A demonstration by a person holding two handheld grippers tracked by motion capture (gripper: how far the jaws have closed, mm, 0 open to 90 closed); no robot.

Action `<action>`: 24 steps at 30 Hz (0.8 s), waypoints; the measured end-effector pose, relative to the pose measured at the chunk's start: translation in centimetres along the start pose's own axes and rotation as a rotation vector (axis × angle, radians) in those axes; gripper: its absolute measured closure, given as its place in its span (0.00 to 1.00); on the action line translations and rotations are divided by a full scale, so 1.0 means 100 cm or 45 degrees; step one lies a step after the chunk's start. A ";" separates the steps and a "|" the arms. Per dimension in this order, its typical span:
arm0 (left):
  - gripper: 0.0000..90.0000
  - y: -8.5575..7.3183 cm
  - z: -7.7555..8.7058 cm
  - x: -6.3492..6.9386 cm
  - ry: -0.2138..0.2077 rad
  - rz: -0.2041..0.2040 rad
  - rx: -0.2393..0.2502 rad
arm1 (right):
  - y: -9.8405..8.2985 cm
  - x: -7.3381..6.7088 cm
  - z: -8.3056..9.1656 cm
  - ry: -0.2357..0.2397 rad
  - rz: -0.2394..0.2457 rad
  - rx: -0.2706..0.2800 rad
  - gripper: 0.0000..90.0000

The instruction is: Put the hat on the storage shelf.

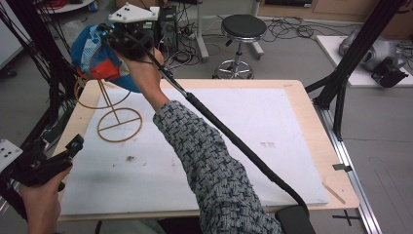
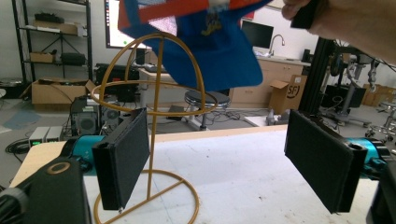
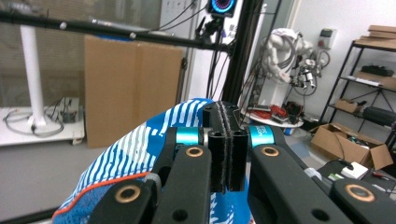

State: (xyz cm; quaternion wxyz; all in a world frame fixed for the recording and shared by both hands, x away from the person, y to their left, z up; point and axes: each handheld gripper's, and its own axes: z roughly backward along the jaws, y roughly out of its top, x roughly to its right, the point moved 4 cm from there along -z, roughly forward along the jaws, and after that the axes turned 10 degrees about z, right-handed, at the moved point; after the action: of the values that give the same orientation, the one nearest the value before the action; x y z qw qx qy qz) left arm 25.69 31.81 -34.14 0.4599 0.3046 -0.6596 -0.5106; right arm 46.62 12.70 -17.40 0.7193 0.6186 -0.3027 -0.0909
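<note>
Cap [image 1: 95,58], pinched in the right hand-held gripper [image 1: 109,33], hangs over the wire stand [image 1: 117,117] for hanging; left hand-held gripper [image 1: 73,146] waits spread.

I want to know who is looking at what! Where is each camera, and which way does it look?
High view: sits above the person's side, looking down at the table; both forearms show, the right hand-held gripper at the blue cap.
Left gripper view: rides the left hand-held gripper, jaws wide apart, facing the wire hat stand.
Right gripper view: rides the right hand-held gripper, jaws shut on the cap, facing the room.
Shared: the high view and left gripper view both show cap and stand.
</note>
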 end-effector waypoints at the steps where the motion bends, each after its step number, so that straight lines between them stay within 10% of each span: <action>1: 0.25 0.000 0.000 0.000 0.000 0.000 0.000 | -0.001 -0.002 -0.001 0.004 0.008 -0.006 1.00; 24: 0.25 0.001 0.002 -0.003 0.008 0.002 0.007 | -0.024 -0.043 -0.026 0.126 0.080 -0.089 1.00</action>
State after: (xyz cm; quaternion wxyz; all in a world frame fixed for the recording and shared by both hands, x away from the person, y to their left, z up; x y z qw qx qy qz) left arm 25.61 32.22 -34.12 0.4615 0.3071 -0.6597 -0.5074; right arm 45.23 16.55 -21.14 0.7571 0.5869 -0.2828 -0.0480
